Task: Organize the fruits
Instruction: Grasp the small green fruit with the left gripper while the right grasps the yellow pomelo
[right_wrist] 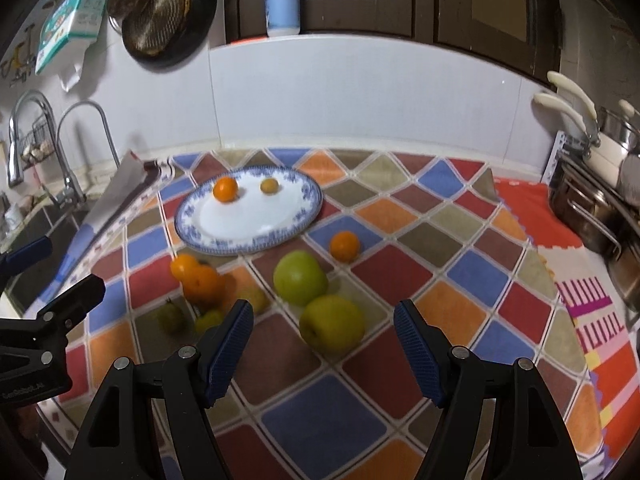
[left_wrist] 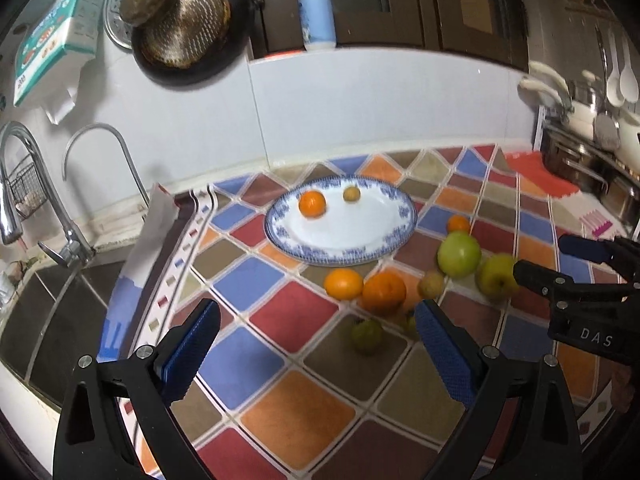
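A blue-rimmed white plate lies on the patterned cloth and holds an orange and a small yellowish fruit. In front of it lie two oranges, a small orange, two green apples and small greenish fruits. My left gripper hangs open over the cloth, short of the oranges. My right gripper is open too, with the nearer yellow-green apple ahead between its fingers, untouched.
A sink with two taps lies at the left. Pots and pans stand at the right. A pan hangs on the tiled wall, and a soap bottle stands on the ledge behind.
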A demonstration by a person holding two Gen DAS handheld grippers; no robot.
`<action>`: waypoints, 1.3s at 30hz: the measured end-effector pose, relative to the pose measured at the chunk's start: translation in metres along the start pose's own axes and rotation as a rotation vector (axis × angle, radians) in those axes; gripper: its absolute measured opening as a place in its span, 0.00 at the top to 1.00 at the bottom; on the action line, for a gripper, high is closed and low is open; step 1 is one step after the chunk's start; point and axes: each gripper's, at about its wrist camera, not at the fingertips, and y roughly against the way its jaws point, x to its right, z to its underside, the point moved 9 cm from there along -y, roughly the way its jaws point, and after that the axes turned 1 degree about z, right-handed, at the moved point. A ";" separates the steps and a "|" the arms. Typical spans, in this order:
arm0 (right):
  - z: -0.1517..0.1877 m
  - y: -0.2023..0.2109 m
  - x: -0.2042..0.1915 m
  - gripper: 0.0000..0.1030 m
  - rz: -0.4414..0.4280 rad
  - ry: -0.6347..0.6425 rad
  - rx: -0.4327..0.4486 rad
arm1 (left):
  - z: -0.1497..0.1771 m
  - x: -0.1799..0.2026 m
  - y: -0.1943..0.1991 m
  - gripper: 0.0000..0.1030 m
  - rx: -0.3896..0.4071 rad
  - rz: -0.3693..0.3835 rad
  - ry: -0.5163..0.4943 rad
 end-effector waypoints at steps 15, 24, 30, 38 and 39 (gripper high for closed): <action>0.025 -0.039 0.004 0.29 0.005 0.030 -0.079 | 0.037 0.016 -0.053 0.16 -0.164 0.074 0.008; 0.024 -0.058 0.004 0.30 -0.010 0.015 -0.107 | 0.037 0.022 -0.075 0.37 -0.213 0.120 0.026; 0.022 -0.065 0.004 0.36 -0.017 0.016 -0.115 | 0.036 0.026 -0.083 0.50 -0.230 0.149 0.039; 0.022 -0.069 0.005 0.48 -0.028 0.013 -0.125 | 0.034 0.031 -0.085 0.72 -0.238 0.175 0.034; 0.022 -0.070 0.005 0.48 -0.027 0.014 -0.125 | 0.034 0.031 -0.085 0.72 -0.237 0.174 0.034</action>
